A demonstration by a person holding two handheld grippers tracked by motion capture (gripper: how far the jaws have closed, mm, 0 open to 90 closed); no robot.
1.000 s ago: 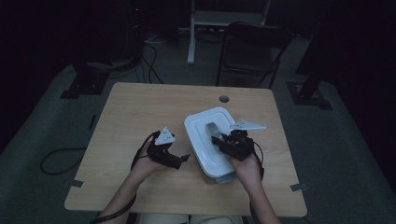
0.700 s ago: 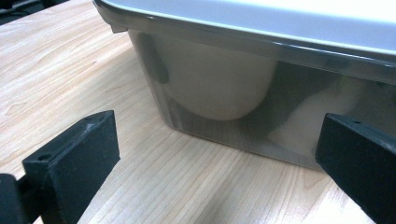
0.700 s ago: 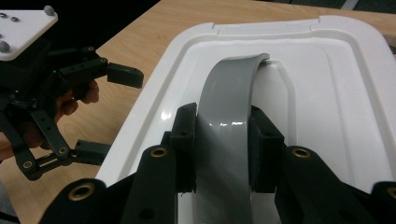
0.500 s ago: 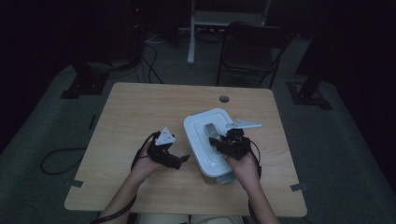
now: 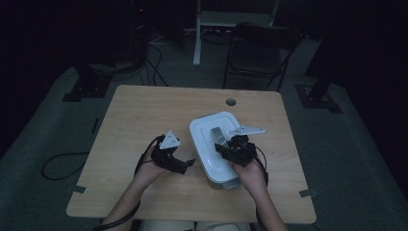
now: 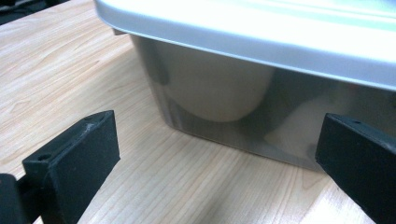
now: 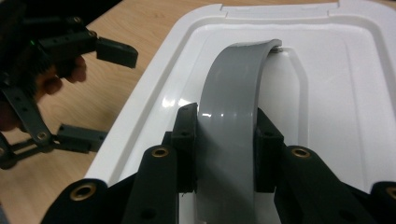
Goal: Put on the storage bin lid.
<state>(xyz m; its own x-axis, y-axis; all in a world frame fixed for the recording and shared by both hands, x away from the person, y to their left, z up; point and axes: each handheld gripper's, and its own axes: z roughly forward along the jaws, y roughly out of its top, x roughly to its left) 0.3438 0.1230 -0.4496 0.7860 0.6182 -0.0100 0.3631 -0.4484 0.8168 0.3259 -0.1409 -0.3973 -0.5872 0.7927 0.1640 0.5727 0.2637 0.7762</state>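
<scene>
A clear plastic storage box with a white lid (image 5: 211, 144) stands on the wooden table, right of centre. A grey handle (image 7: 231, 112) arches up from the lid (image 7: 327, 93). My right gripper (image 7: 225, 149) is shut on that handle, one black pad on each side of it; from above the right gripper (image 5: 231, 147) sits over the lid. My left gripper (image 5: 185, 163) rests on the table just left of the box, jaws open and pointing at the box's side wall (image 6: 224, 98), with nothing between them. Something pale shows through the wall.
The wooden table (image 5: 144, 115) has a round cable hole (image 5: 231, 102) near its far edge. Behind the table stand a dark chair (image 5: 260, 53) and a white stand (image 5: 231, 19). Cables (image 5: 62, 161) lie on the dark floor at the left.
My right gripper has shifted slightly toward the left over the lid, still on the handle. The left gripper has kept still.
</scene>
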